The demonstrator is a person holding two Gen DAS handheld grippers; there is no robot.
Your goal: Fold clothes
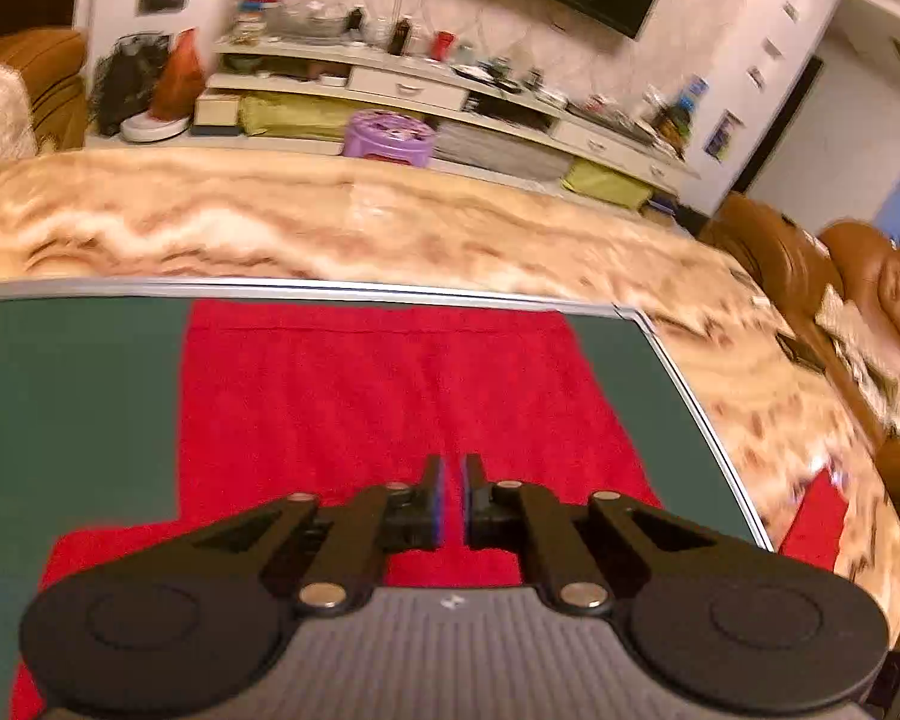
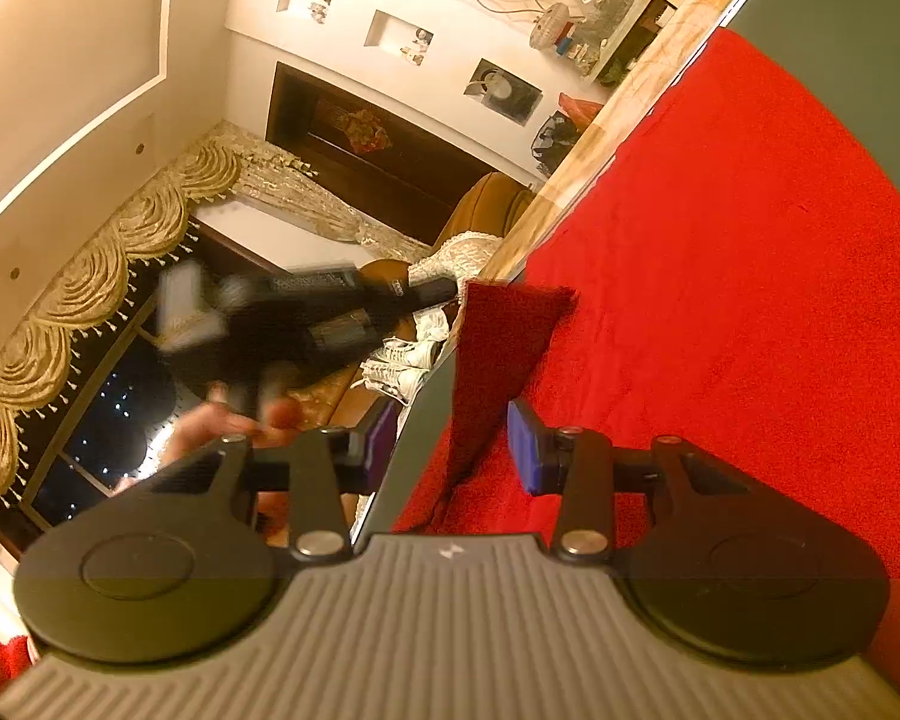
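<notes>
Biggest thing in view: green mat (image 1: 78,396) w/ a pale metal edge, lying on a marbled beige tabletop (image 1: 270,228). Spread flat on the mat is the red garment (image 1: 378,396), its hemmed far edge close to the mat's far rim; in the left wrist view the cloth runs from that rim back under the gripper and widens toward the near left. In the right wrist view, which is rolled hard sideways, the same red garment (image 2: 720,252) fills most of the right half, and one corner of it is lifted up off the mat, standing as a darker red flap. Behind the table: long white TV shelf (image 1: 426,84) cluttered w/ small items, dark TV above it, purple stool (image 1: 390,135) on the floor, brown leather sofa (image 1: 810,276) at right. Left gripper (image 1: 452,501) hangs over the middle of the garment, angled down at it; fingers nearly closed, only a thin slit between the blue pads, nothing pinched in the slit as far as the view shows. Right gripper (image 2: 453,447) has its fingers roughly half apart, straddling the raised flap and the mat edge; pads don't visibly press the cloth, so released. Blurred in the right view: the other gripper and a person's hand (image 2: 234,426) under it.
</notes>
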